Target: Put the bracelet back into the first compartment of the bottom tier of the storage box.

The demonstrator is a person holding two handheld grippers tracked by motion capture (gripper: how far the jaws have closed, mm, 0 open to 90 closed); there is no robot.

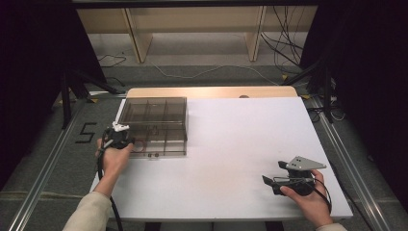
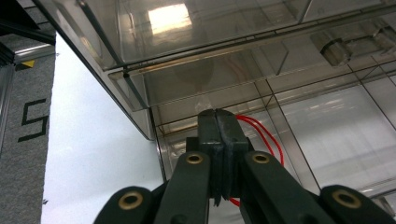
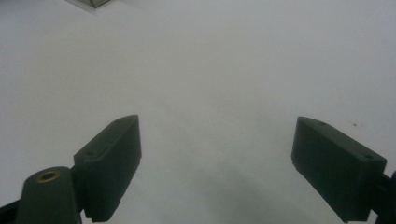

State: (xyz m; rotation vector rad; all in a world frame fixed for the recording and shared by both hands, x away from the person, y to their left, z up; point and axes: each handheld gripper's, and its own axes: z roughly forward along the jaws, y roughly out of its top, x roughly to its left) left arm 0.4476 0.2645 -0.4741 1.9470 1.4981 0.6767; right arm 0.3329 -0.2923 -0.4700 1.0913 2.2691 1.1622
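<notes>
A clear plastic compartment box (image 1: pixel 153 126) lies on the left part of the white table (image 1: pixel 231 144), its lid (image 2: pixel 140 42) raised above the divided tray. My left gripper (image 1: pixel 129 140) is at the box's front left corner, over a front compartment. In the left gripper view its jaws (image 2: pixel 217 114) are pressed together, and thin red band loops (image 2: pixel 261 133) come out from between them into the compartment. The red band (image 1: pixel 140 143) shows faintly from above. My right gripper (image 1: pixel 272 172) rests near the table's front right, open (image 3: pixel 217 135) over bare tabletop.
A wooden shelf unit (image 1: pixel 192 29) stands beyond the table, with cables (image 1: pixel 284 43) on the floor beside it. Metal rails (image 1: pixel 53 154) run along both sides. A black "5" mark (image 1: pixel 85 133) is on the floor at left.
</notes>
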